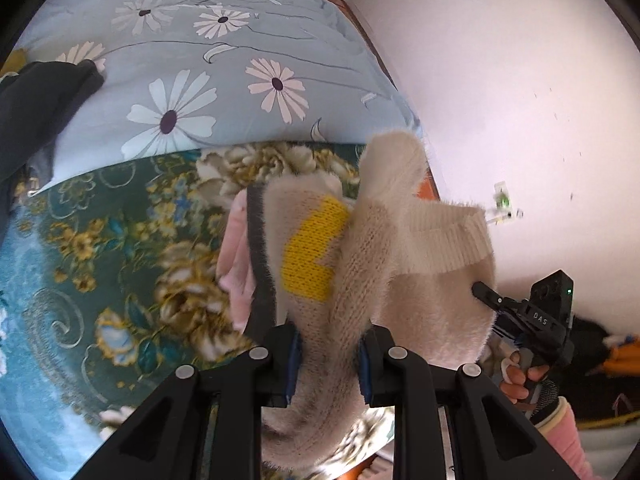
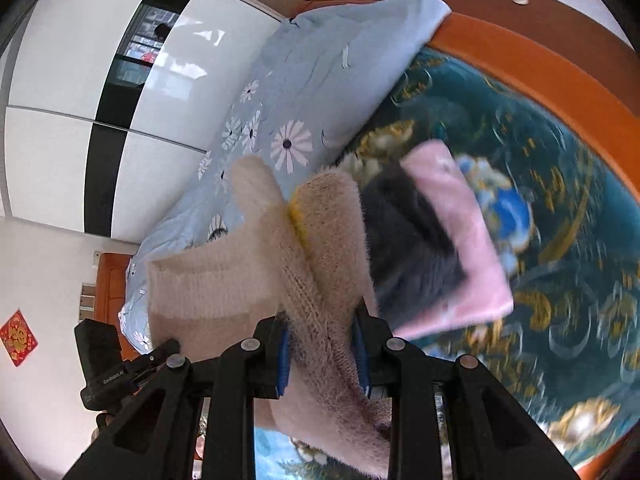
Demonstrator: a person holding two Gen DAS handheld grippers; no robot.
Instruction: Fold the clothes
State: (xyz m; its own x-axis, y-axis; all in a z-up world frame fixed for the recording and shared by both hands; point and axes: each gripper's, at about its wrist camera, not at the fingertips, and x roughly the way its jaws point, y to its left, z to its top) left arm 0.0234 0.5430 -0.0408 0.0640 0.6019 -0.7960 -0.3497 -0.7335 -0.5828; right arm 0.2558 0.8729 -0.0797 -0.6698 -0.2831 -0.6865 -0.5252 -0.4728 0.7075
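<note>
A fuzzy cream knit sweater with a yellow patch hangs bunched in the air over the bed. My left gripper is shut on a thick fold of it. My right gripper is shut on another fold of the same sweater. The right gripper also shows in the left wrist view, pressed against the sweater's far side; the left gripper shows in the right wrist view. A folded pink garment and a dark grey one lie stacked on the bed behind the sweater.
The bed has a teal floral sheet and a pale blue daisy-print duvet heaped at the far side. A dark garment lies at the left. An orange wooden bed frame borders the sheet. A white wall and a glossy wardrobe stand nearby.
</note>
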